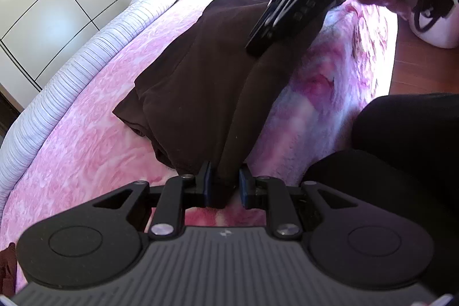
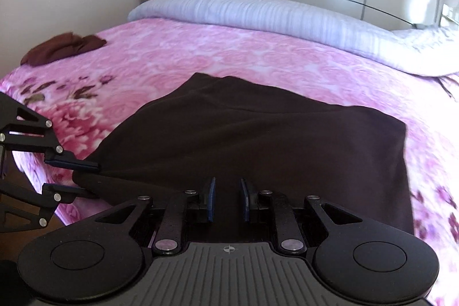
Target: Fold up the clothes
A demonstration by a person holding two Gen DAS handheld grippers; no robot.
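Left tongs (image 1: 225, 185) pinching brown garment (image 1: 200, 76) edge, pink blanket (image 1: 86, 119)

My left wrist camera looks close along the bed edge, right one faces the headboard, both share the dark garment (image 1: 200, 82).

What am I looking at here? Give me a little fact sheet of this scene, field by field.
place: bed with a pink flowered blanket
main item: dark brown garment, spread on the blanket near the bed's edge
left claw: shut on a fold of the garment's near edge
right claw: garment edge between its fingers
also on bed: striped white duvet; small crumpled dark red cloth at the far corner
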